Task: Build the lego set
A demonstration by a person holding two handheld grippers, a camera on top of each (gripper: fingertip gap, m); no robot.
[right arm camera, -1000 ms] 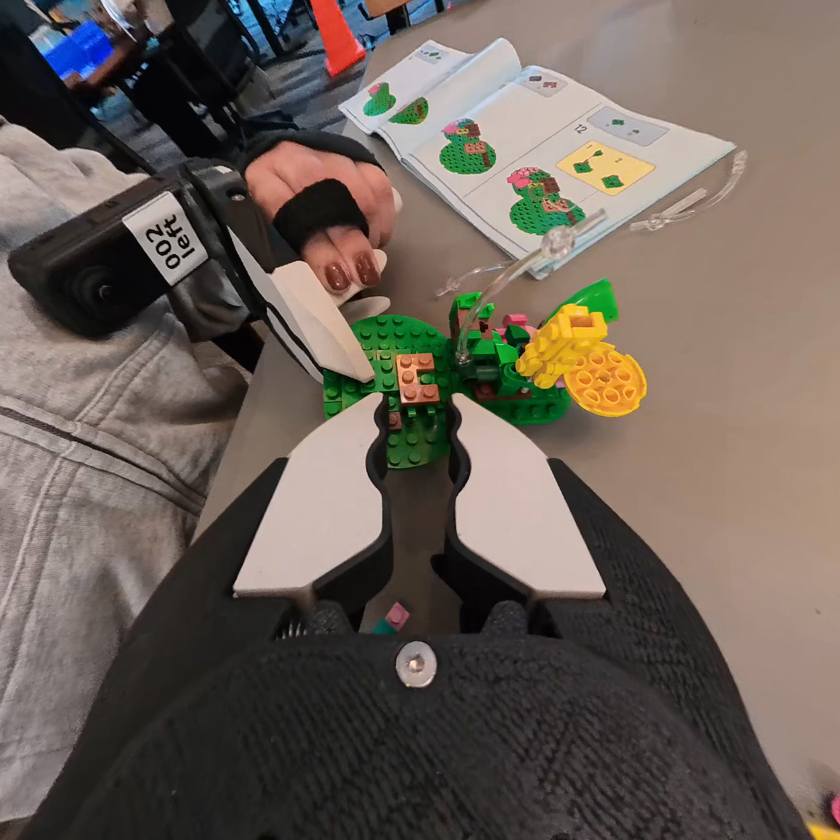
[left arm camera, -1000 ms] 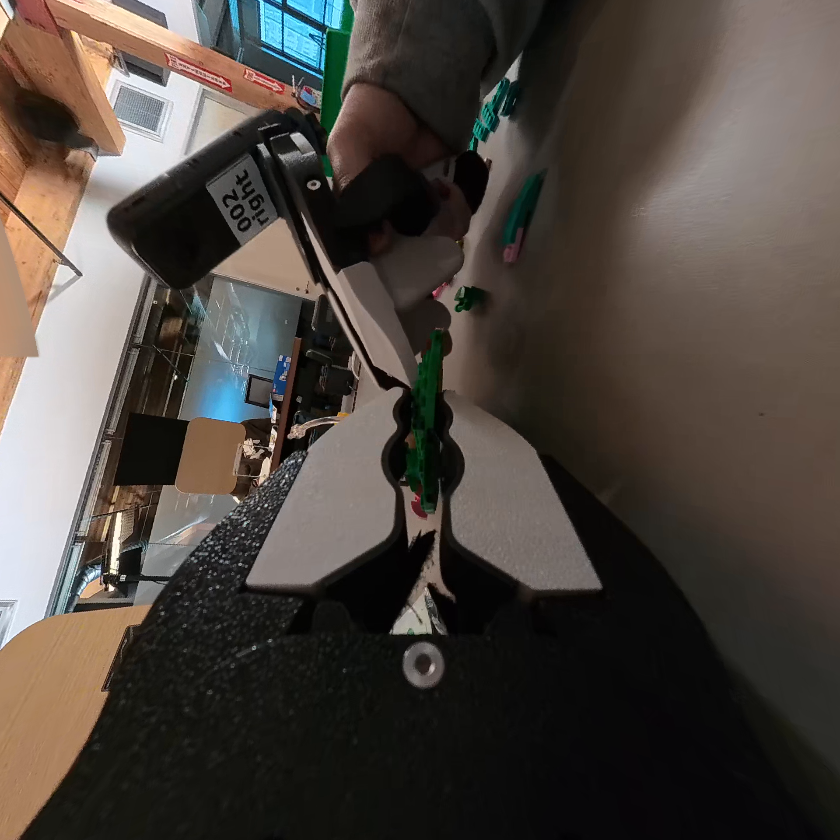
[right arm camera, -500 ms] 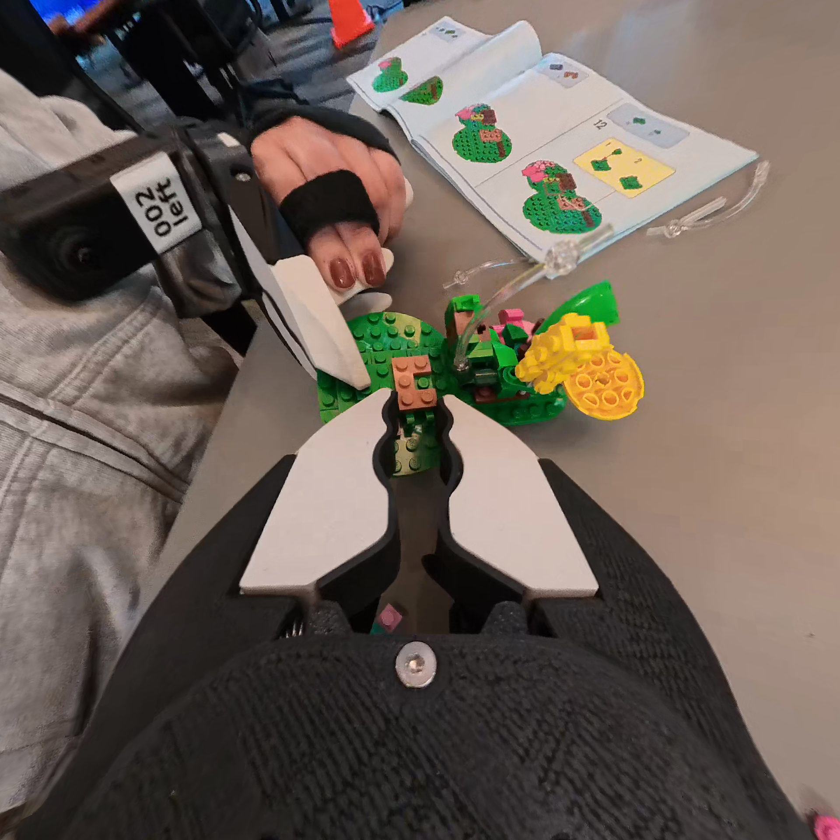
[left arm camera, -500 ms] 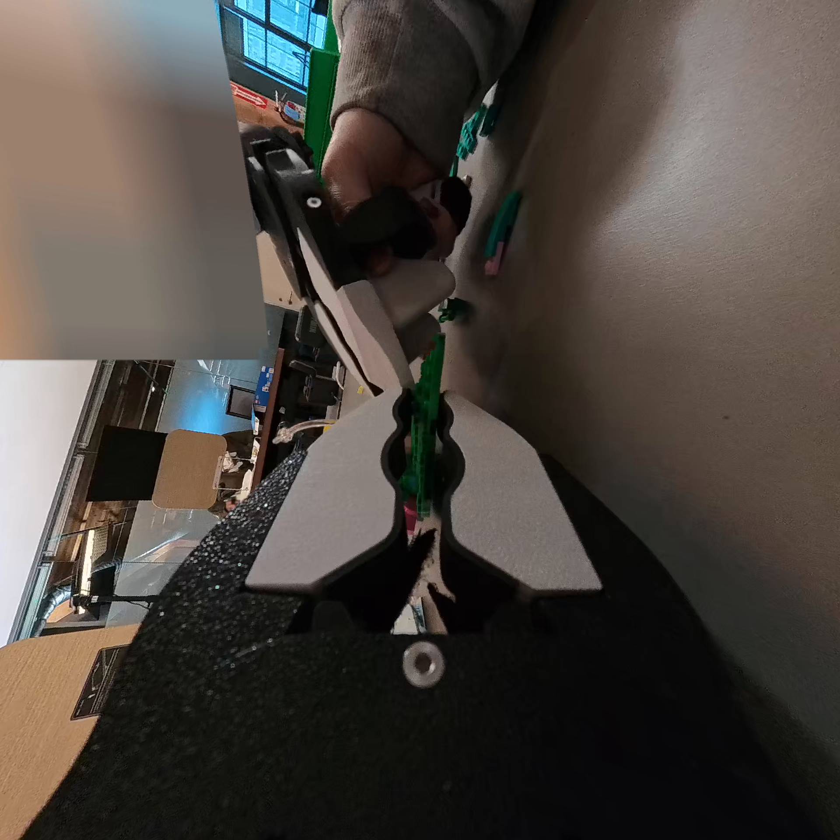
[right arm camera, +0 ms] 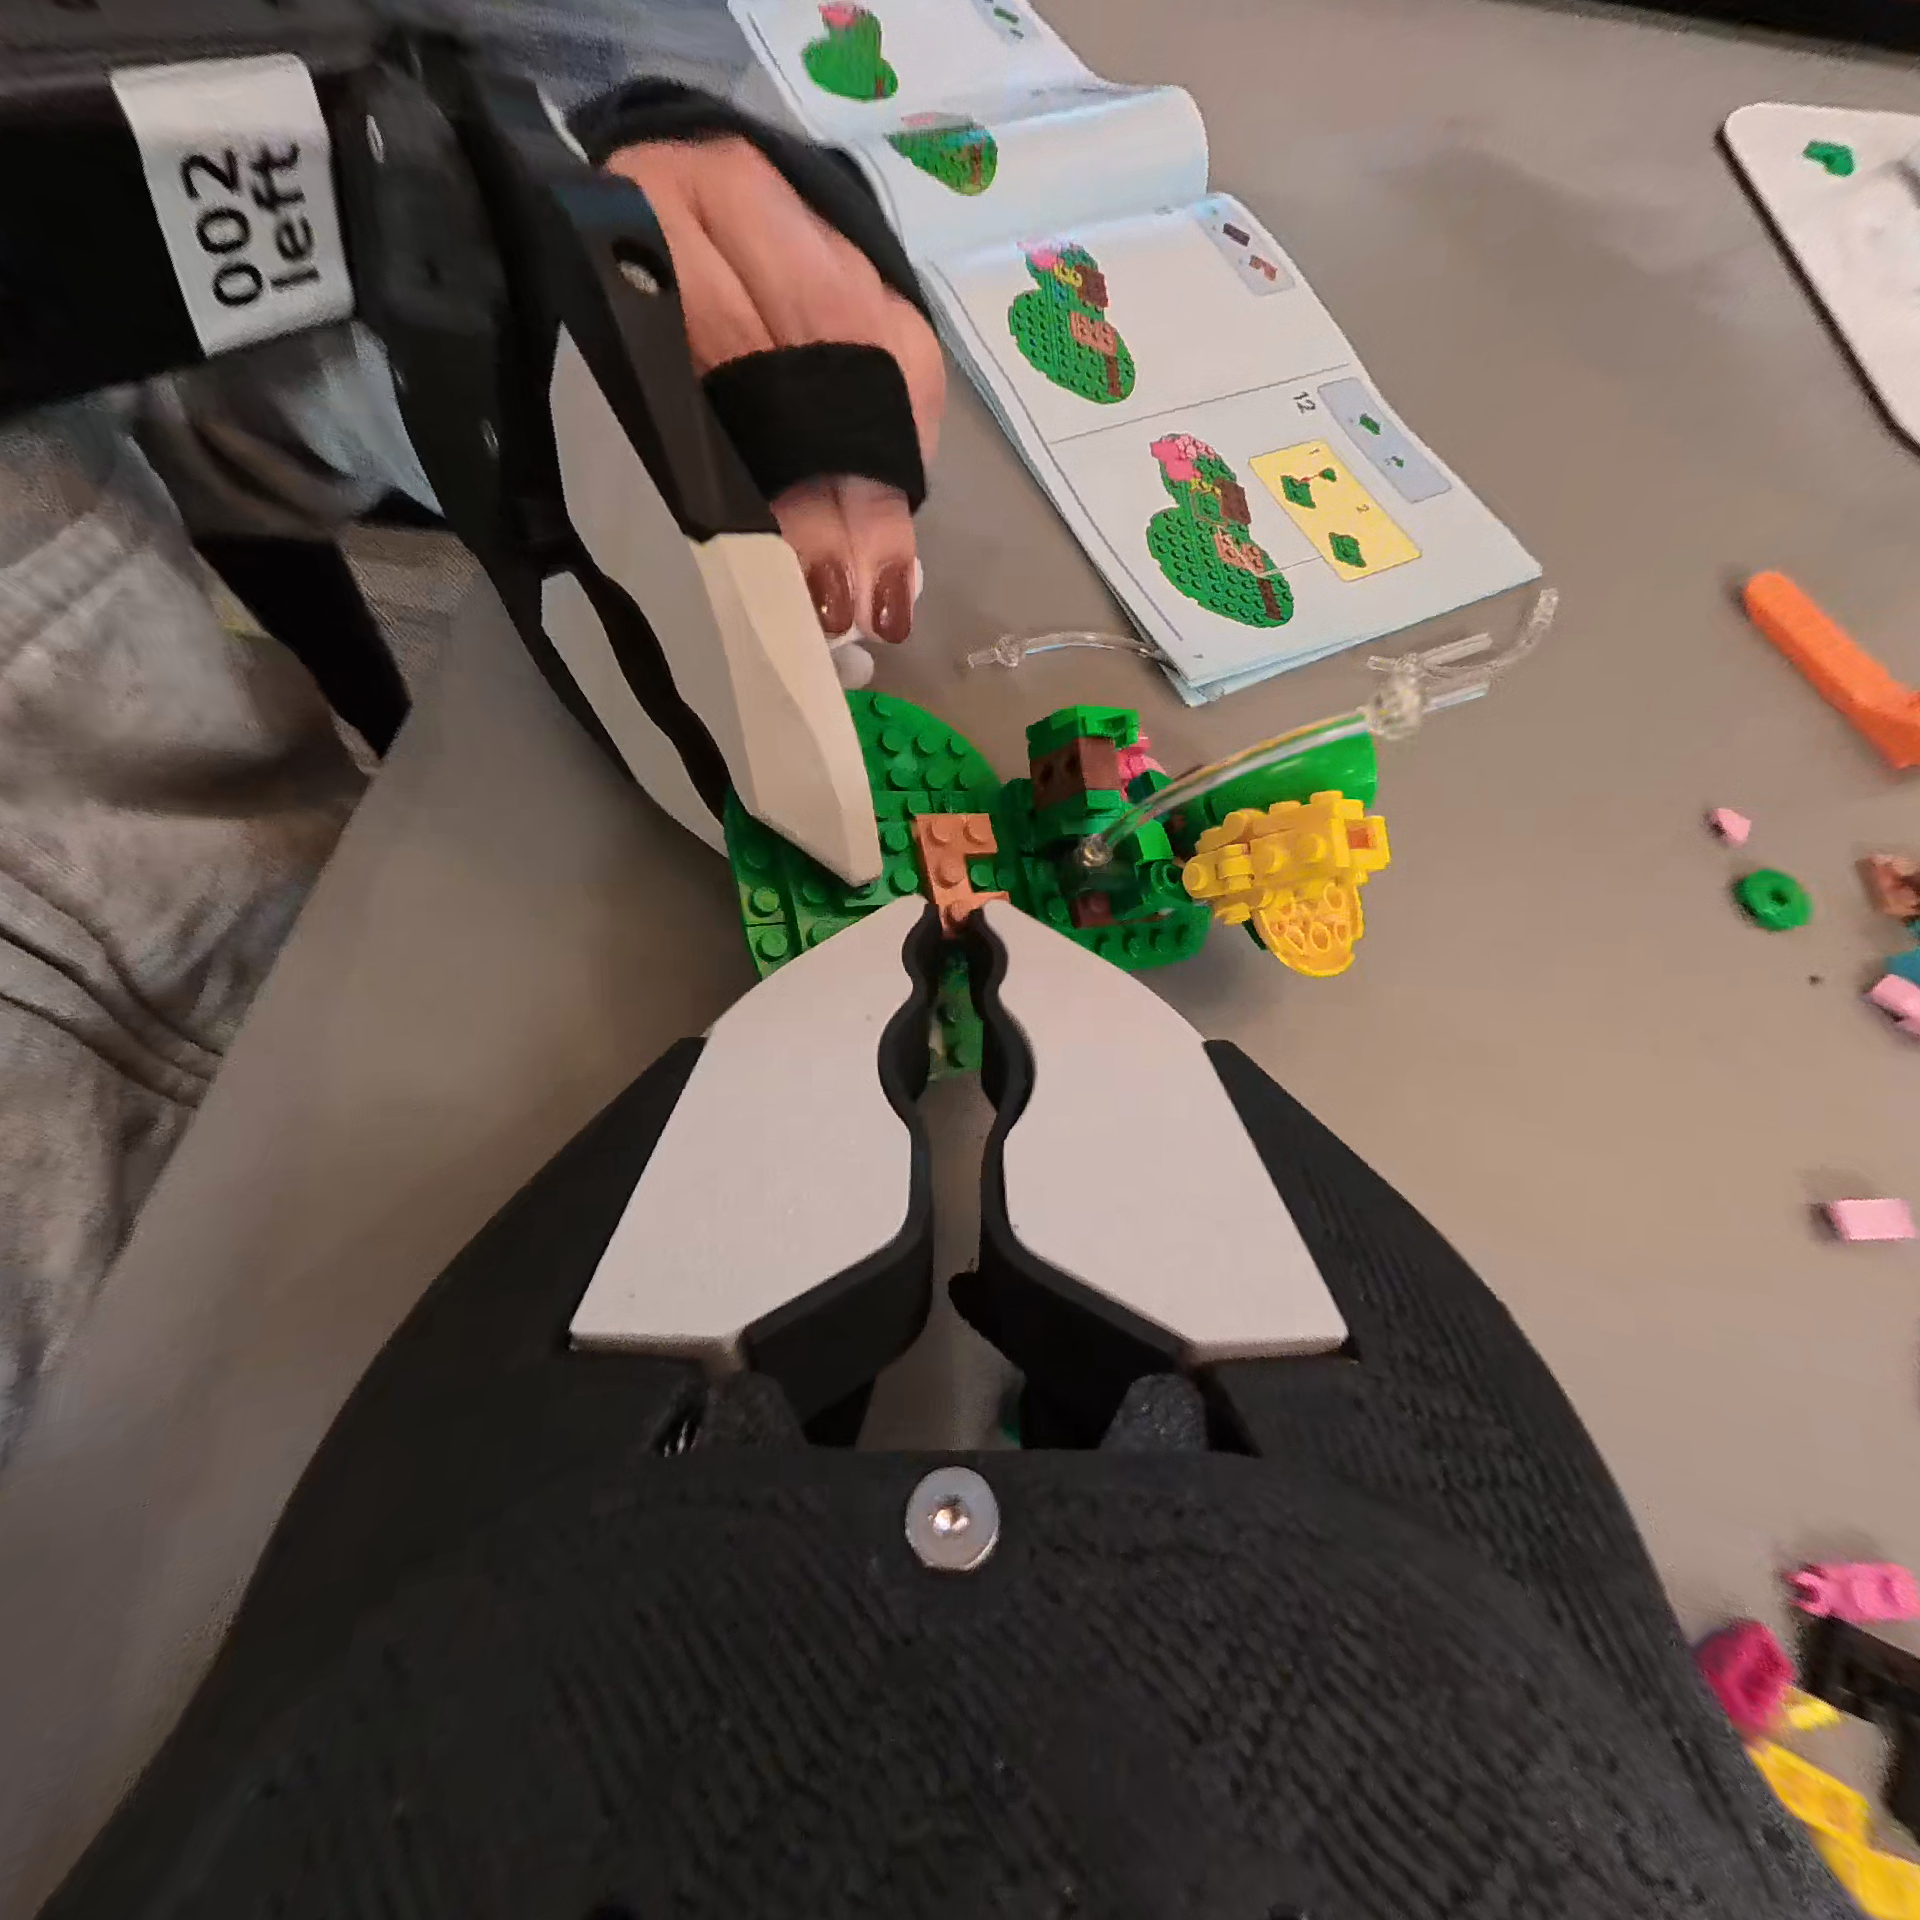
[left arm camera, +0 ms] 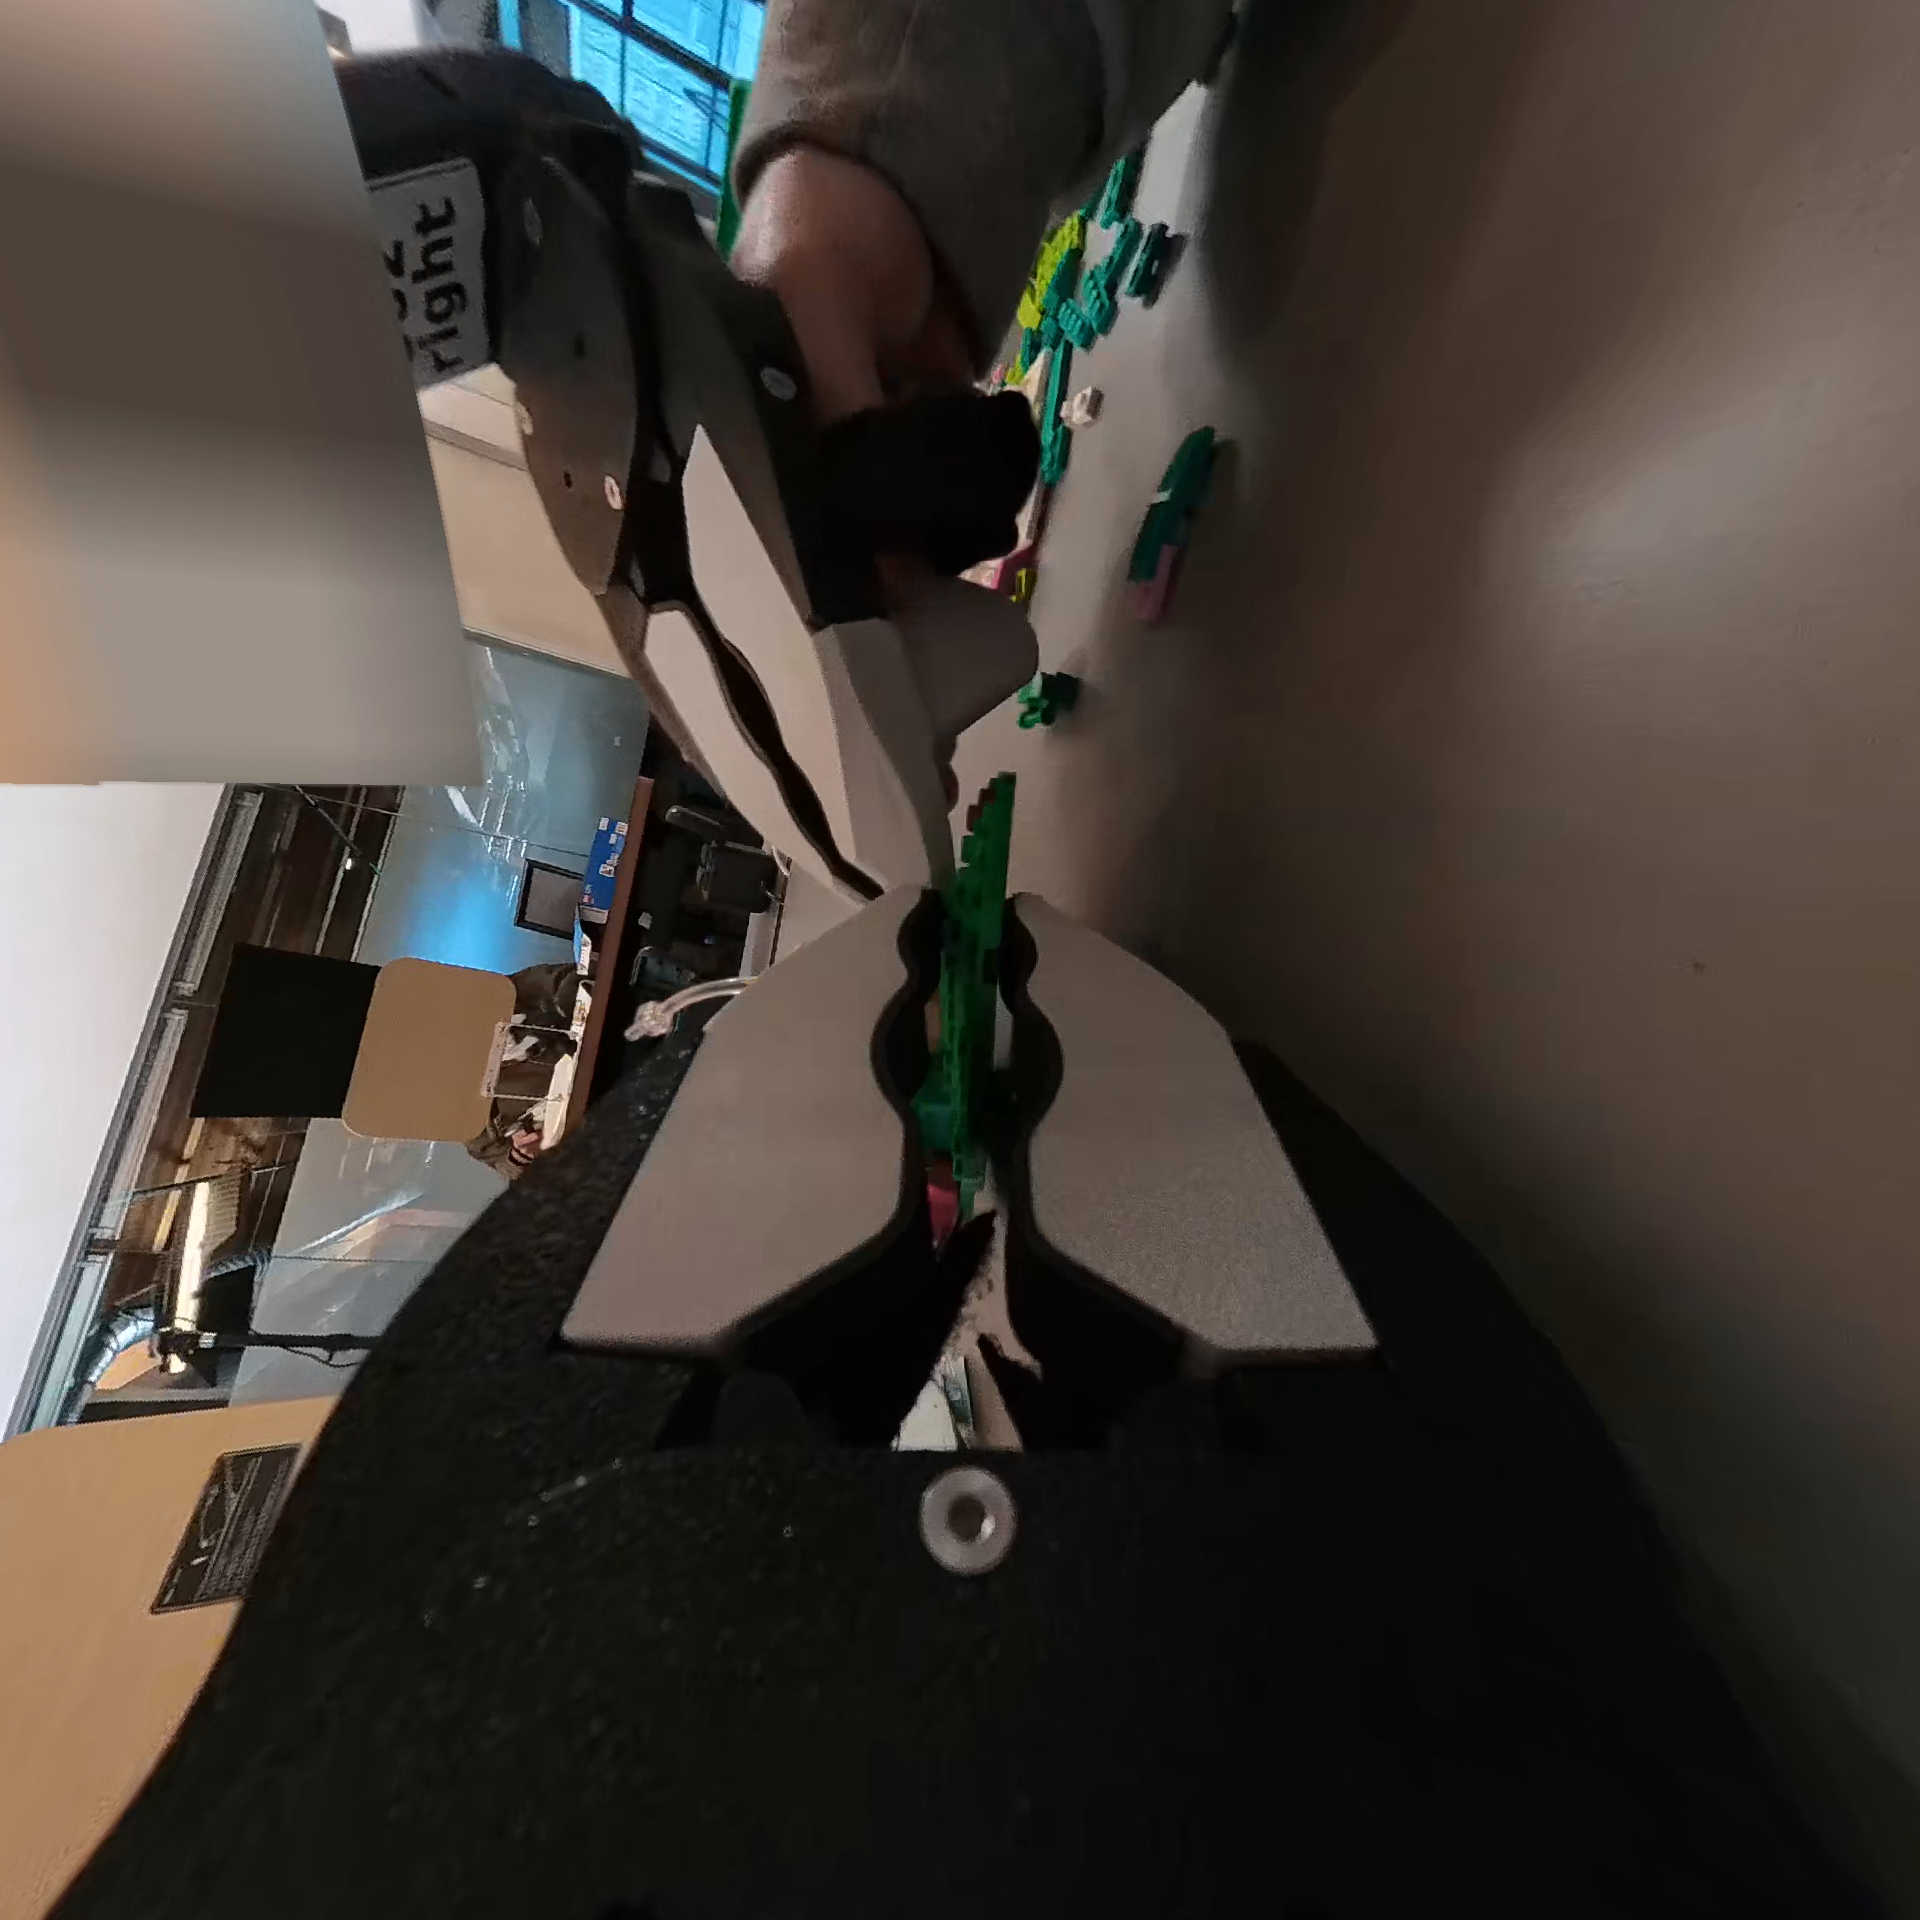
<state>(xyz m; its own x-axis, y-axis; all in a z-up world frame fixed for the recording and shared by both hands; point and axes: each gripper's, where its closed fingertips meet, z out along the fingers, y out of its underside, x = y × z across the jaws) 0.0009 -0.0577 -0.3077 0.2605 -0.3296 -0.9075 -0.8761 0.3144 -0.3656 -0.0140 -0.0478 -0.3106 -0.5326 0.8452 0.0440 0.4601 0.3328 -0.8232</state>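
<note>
Lay flat on the smooth grey table [right arm camera: 1558, 1039] before a glass-walled office room, the studded green plastic brick plate [right arm camera: 914, 758], edge pinched by left tool [left arm camera: 964, 914], while right tool [right arm camera: 954, 920] nipped the small orange-brown corner brick [right arm camera: 956, 852] on it.

The green base plate [right arm camera: 914, 769] and yellow brick flower [right arm camera: 1288, 873] are glossy studded plastic. The table [right arm camera: 1455, 1091] looks smooth and matt, the booklet [right arm camera: 1195, 395] is thin paper. Both grippers have rough black plastic bodies with matt grey fingers [right arm camera: 790, 1143].
</note>
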